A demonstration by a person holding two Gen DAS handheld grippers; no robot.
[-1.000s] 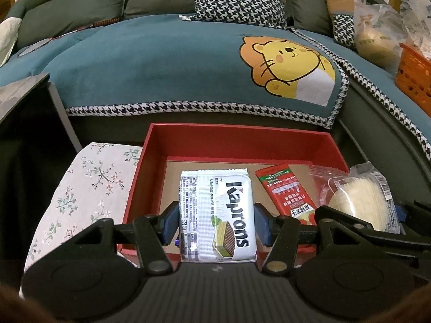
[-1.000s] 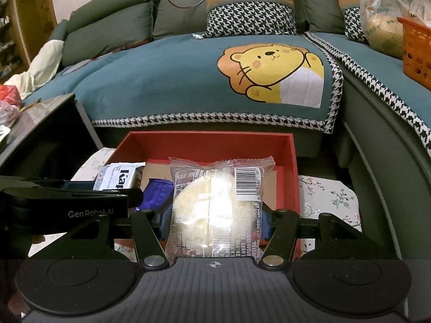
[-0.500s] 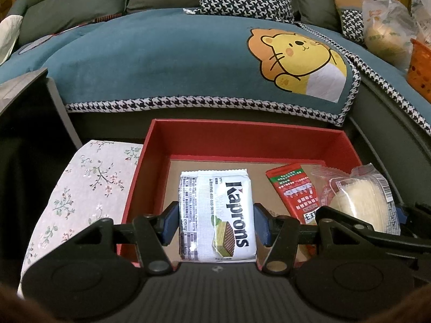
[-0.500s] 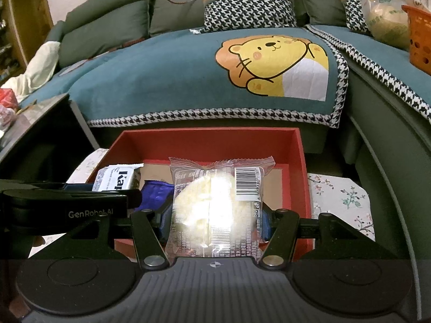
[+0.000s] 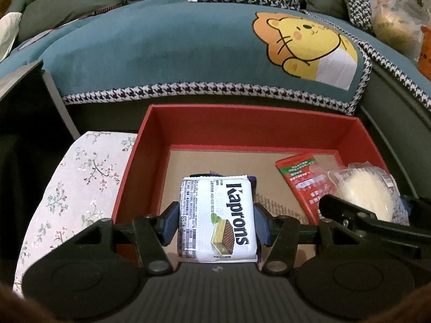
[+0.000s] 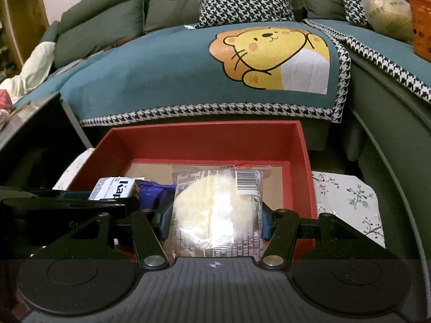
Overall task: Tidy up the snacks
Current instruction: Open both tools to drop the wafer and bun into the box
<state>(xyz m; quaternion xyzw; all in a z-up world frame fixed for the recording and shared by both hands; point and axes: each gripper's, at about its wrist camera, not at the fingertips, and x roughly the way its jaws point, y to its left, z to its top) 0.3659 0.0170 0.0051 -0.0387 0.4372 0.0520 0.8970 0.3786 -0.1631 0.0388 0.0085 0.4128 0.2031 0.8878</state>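
Observation:
My left gripper (image 5: 215, 226) is shut on a white Kaprons wafer pack (image 5: 216, 216) and holds it over the near left part of the red box (image 5: 242, 123). My right gripper (image 6: 215, 223) is shut on a clear-wrapped pale bun (image 6: 215, 212) over the near right part of the same red box (image 6: 204, 142). The bun also shows in the left wrist view (image 5: 366, 196), and the wafer pack shows in the right wrist view (image 6: 113, 189). A red snack packet (image 5: 299, 177) lies on the box's cardboard floor.
The box sits on a floral cloth (image 5: 78, 177) in front of a teal sofa cover with a lion print (image 5: 304, 45). A dark table edge (image 5: 24, 80) is at the left. An orange basket (image 6: 420, 27) and a plastic bag (image 6: 385, 5) rest on the sofa at right.
Both grippers have moved down and forward towards the red box, still holding their packs. The box now looks larger and nearer in both views.

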